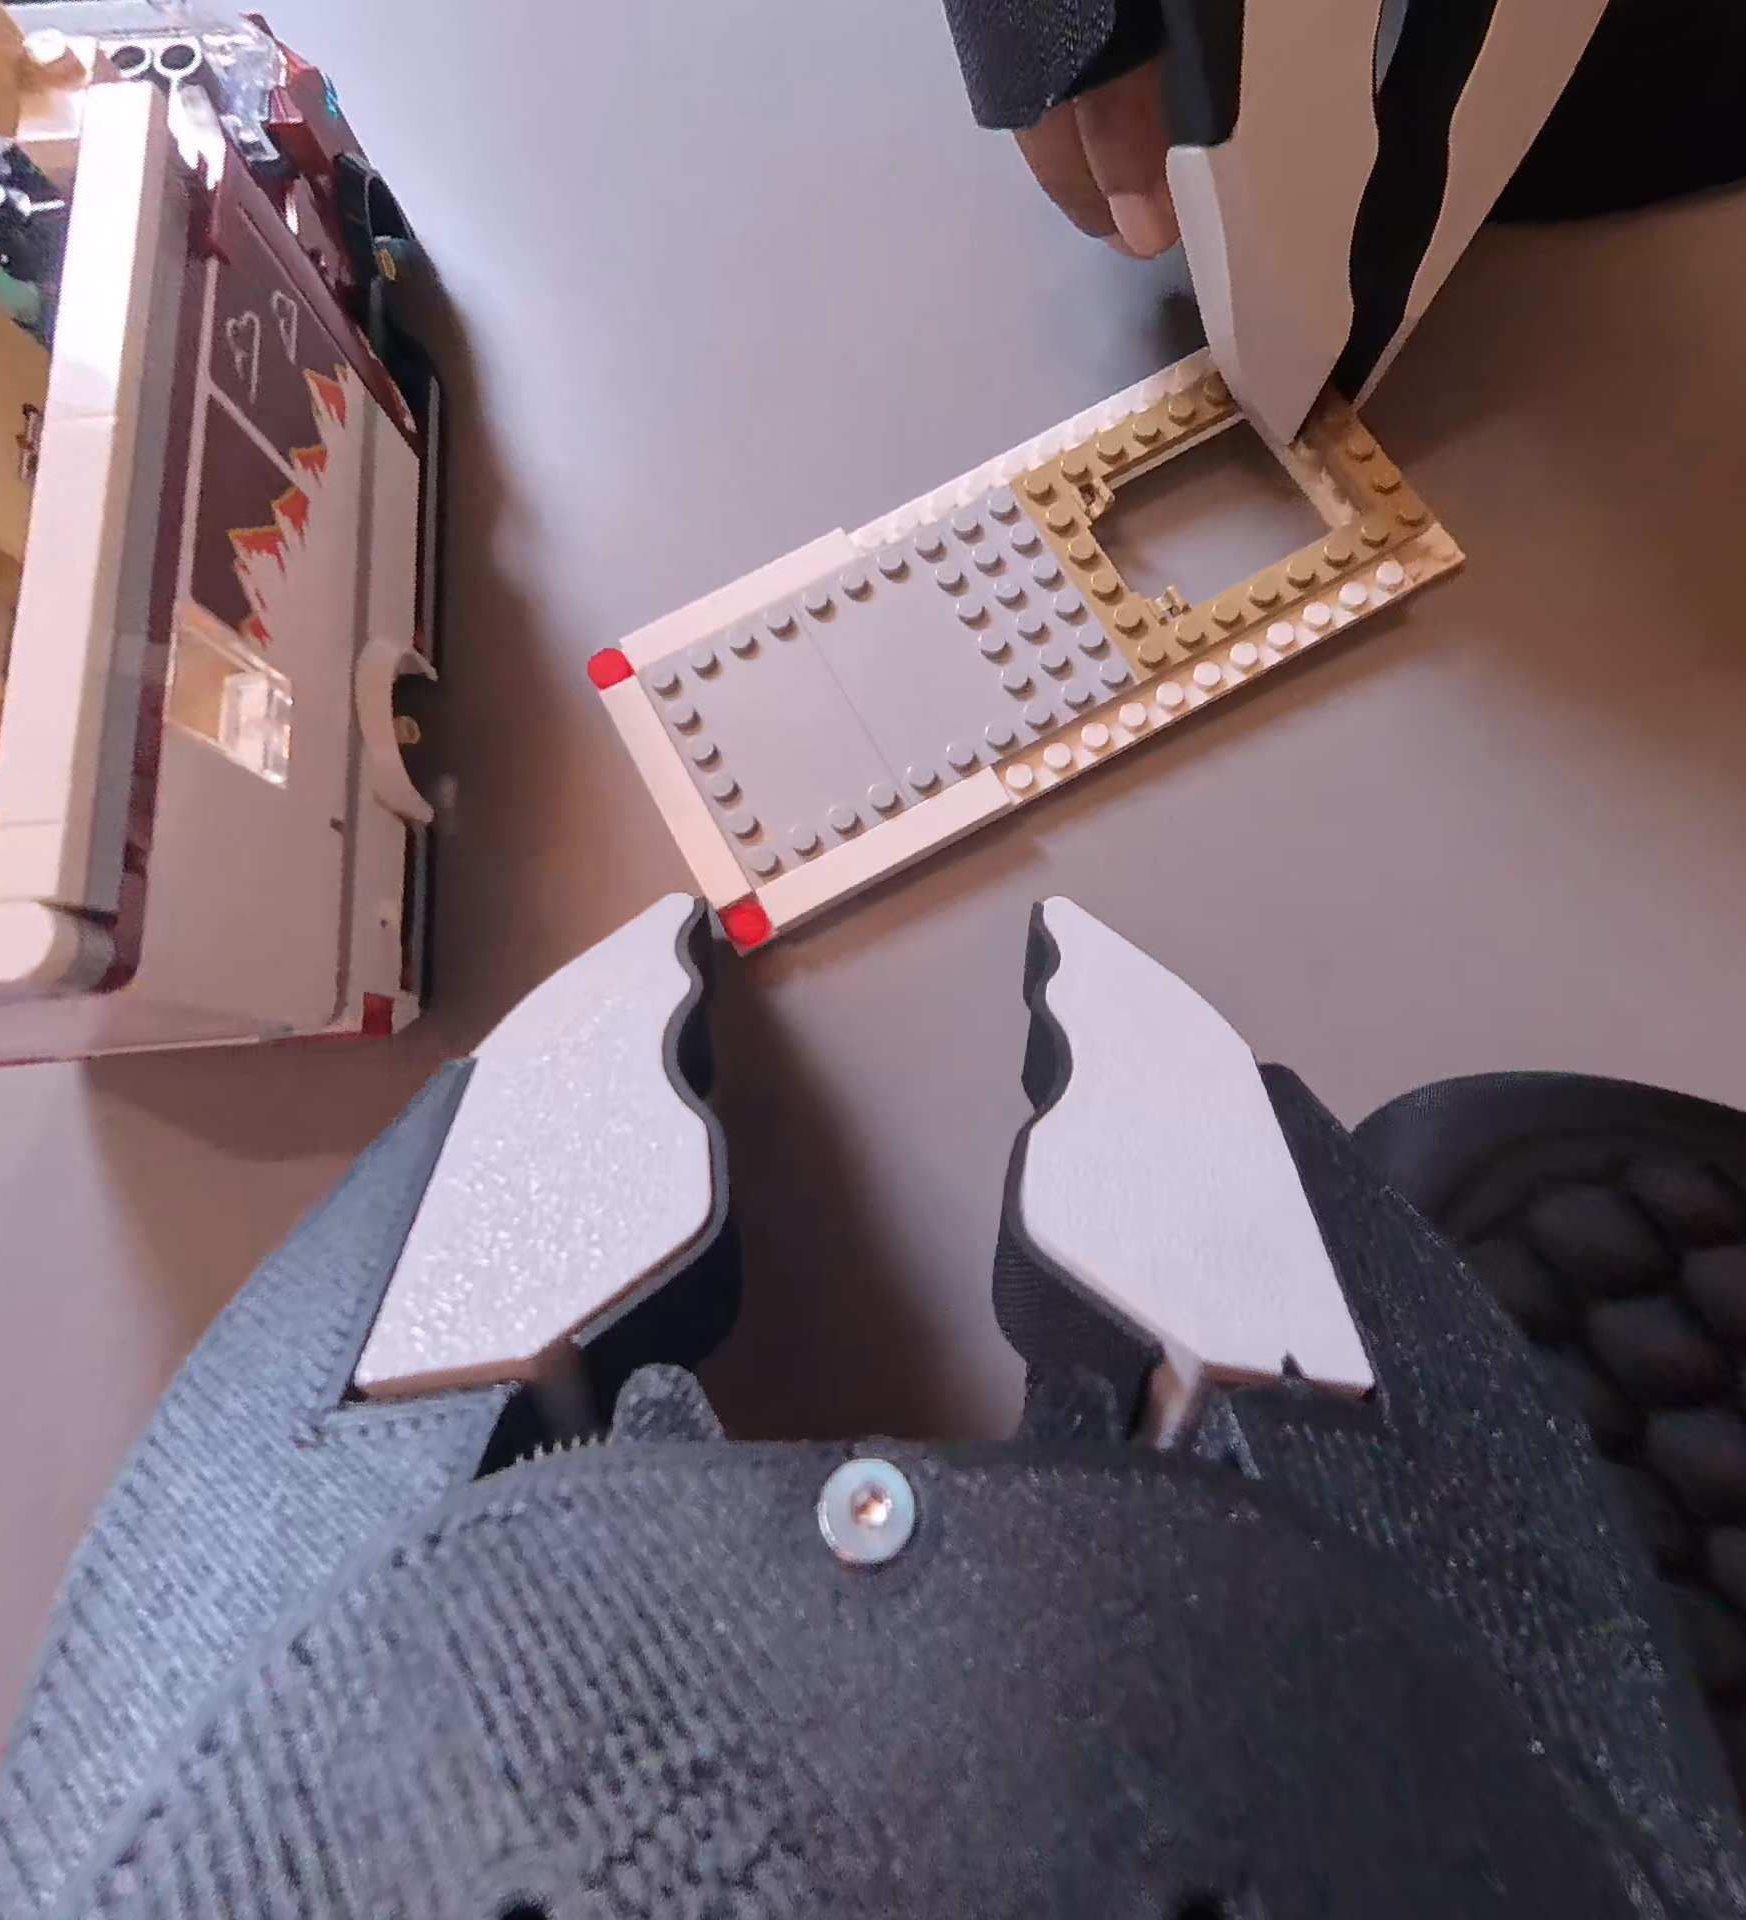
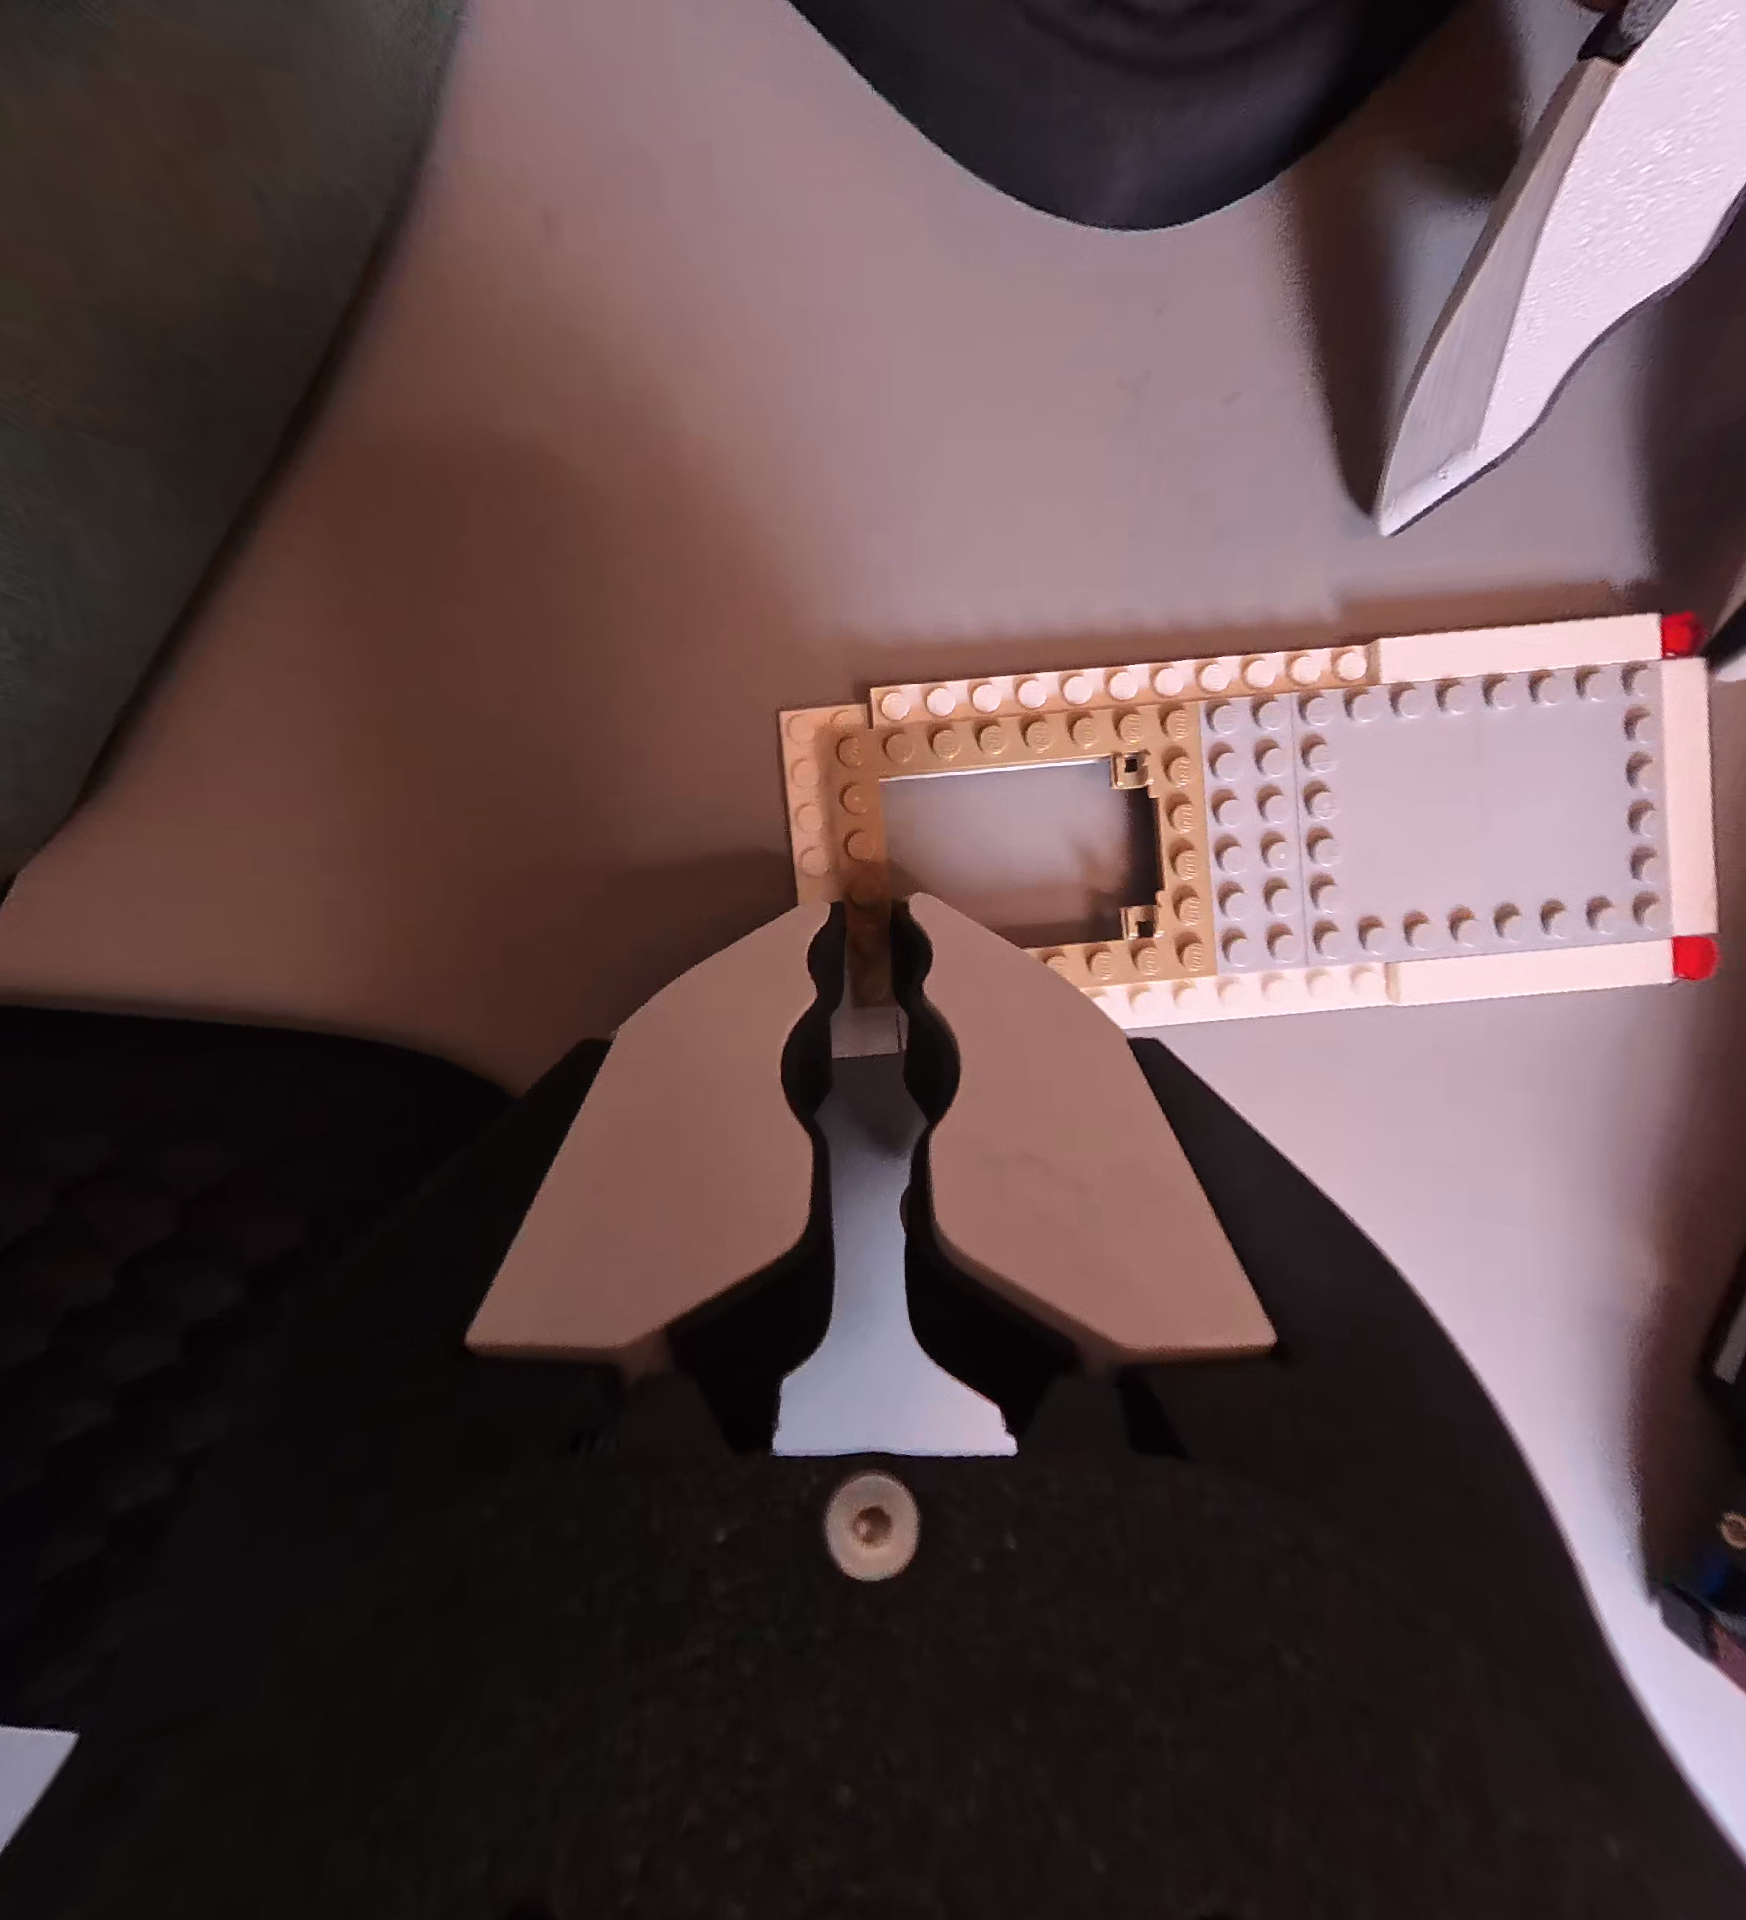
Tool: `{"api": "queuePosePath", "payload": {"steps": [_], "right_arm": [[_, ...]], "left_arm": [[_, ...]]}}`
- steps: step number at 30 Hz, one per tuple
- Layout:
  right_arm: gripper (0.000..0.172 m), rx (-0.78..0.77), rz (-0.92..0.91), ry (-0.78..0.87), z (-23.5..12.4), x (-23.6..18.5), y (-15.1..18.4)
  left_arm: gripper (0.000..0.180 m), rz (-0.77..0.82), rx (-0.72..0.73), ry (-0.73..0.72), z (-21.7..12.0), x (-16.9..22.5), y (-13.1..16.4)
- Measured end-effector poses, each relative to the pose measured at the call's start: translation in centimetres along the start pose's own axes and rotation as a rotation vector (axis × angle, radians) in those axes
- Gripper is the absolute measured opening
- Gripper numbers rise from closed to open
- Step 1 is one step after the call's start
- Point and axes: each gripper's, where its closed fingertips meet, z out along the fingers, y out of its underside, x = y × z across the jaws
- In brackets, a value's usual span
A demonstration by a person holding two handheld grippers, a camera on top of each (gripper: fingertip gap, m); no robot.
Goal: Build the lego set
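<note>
A flat brick plate assembly (image 1: 848,717) lies on the grey table (image 1: 744,260). It has a grey studded middle, white edge tiles, red corner pieces and a tan frame (image 1: 1264,582) with a rectangular hole. My left gripper (image 1: 869,925) is open and empty. Its left fingertip (image 1: 682,925) is right beside the near red corner (image 1: 744,923). My right gripper (image 2: 871,914) is shut on the end strip of the tan frame (image 2: 853,790), which sits between its pads. The right gripper also shows in the left wrist view (image 1: 1305,405), held by a hand (image 1: 1108,177). The plate assembly also shows in the right wrist view (image 2: 1451,831).
A large white and dark red brick model (image 1: 225,623) with flame markings stands close on the left of the plate. A black padded thing (image 1: 1679,1403) lies at the right. In the right wrist view a dark rounded object (image 2: 1108,104) sits beyond the plate.
</note>
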Motion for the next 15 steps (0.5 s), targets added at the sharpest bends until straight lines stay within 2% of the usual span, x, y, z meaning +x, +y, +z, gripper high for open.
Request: {"api": "queuePosePath", "payload": {"steps": [8, 13, 15], "right_arm": [[0.012, 0.009, 0.029, 0.004, -0.5, -0.1, 0.2], [0.014, 0.069, 0.070, 0.048, -1.4, -0.1, -0.2], [0.007, 0.086, 0.091, 0.076, -1.4, 0.3, 0.0]], "left_arm": [[0.057, -0.003, 0.005, 0.002, -0.7, 0.0, 0.3], [0.053, 0.023, 0.073, -0.025, -0.9, 0.2, -1.4], [0.049, 0.050, 0.106, -0.024, -0.7, 0.9, -2.7]]}}
